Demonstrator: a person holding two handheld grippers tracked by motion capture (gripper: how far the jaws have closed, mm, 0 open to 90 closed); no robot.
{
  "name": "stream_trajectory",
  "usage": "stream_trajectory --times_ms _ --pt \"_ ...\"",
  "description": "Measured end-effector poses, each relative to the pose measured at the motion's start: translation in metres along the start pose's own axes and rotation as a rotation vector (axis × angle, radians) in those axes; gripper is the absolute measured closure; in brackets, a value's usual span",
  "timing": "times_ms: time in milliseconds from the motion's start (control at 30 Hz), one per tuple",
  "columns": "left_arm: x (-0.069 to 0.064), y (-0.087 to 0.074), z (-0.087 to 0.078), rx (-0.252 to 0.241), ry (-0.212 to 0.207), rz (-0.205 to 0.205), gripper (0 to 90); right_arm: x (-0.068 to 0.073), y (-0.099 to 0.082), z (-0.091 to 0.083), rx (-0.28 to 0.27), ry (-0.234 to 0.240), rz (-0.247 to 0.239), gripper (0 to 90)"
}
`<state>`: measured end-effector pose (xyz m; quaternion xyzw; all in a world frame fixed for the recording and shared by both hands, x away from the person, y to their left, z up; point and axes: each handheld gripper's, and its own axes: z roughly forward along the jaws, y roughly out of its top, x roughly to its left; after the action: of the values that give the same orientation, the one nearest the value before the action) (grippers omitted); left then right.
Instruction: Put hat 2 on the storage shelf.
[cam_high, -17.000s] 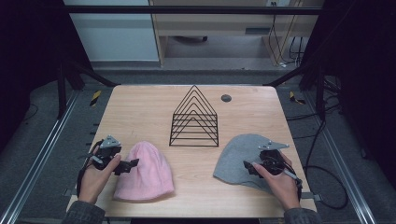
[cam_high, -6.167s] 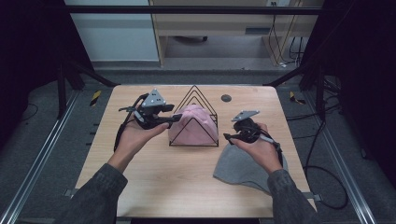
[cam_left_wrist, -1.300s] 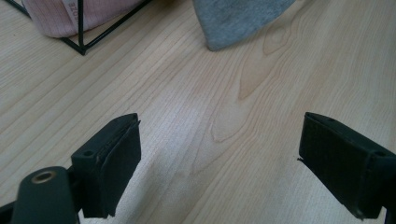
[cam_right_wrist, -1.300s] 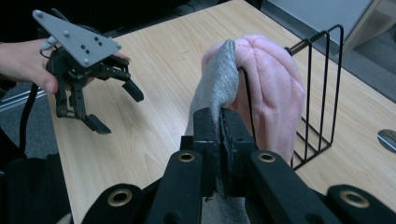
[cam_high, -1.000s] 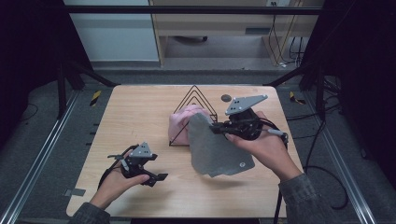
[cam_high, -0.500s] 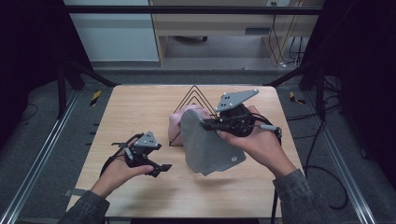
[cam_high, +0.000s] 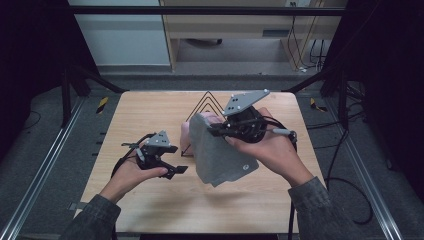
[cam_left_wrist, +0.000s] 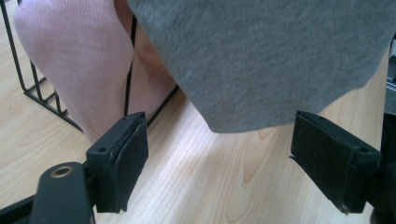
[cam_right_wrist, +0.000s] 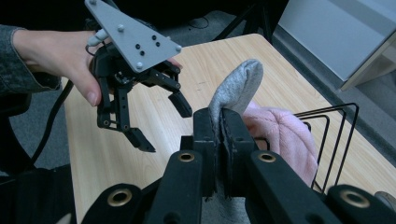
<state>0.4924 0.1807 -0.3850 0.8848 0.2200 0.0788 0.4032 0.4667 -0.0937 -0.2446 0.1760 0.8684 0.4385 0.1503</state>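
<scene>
**Grey hat lifted toward the rack, second hand closing in**

Pinched at its rim between the shut jaws of the right gripper (cam_high: 212, 131), with the grey hat (cam_high: 220, 155) hanging below in a loose sheet, lower edge just off the table (cam_high: 150, 107). Held high and close to the wire rack (cam_high: 202, 102), most likely so the cloth can be carried over the wires and dropped beside the pink hat (cam_right_wrist: 280, 135) already lodged there. Gripped by one edge only, hence the droop and the fold near the top.

Left gripper (cam_high: 172, 167) low and to the side, jaws spread wide with nothing between them, though just now narrowing a little. From its own view, black pads (cam_left_wrist: 128, 158) either side of bare wood, grey hem (cam_left_wrist: 280, 70) hanging just ahead and above, not touched. Probably positioned to catch that free lower edge and steady or open the hat.

Soft, matte, plain mid-grey knit with a fleecy surface; small round light patch near the lower corner in the high view. Limp throughout, no stiffness, likely to swing or snag on the wires.

Pink hat ribbed, pushed between the black wires, bulging out toward the near side.
</scene>
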Motion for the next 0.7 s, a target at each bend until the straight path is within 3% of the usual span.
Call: stream_trajectory --times_ms 367,533,633,700 --pt "0.009 0.018 0.000 -0.001 -0.026 0.037 17.2 0.006 0.010 0.003 -0.003 0.015 -0.029 86.2" --pt "0.016 0.025 0.004 -0.025 -0.079 0.036 16.9 0.008 0.012 0.002 -0.002 0.018 -0.035 86.2" --pt "0.018 0.028 0.007 -0.048 -0.108 0.030 28.2 0.006 0.010 0.002 0.004 0.012 -0.032 86.2" --pt "0.019 0.030 0.008 -0.055 -0.114 0.023 45.1 0.004 0.007 0.002 0.004 0.007 -0.027 86.2"
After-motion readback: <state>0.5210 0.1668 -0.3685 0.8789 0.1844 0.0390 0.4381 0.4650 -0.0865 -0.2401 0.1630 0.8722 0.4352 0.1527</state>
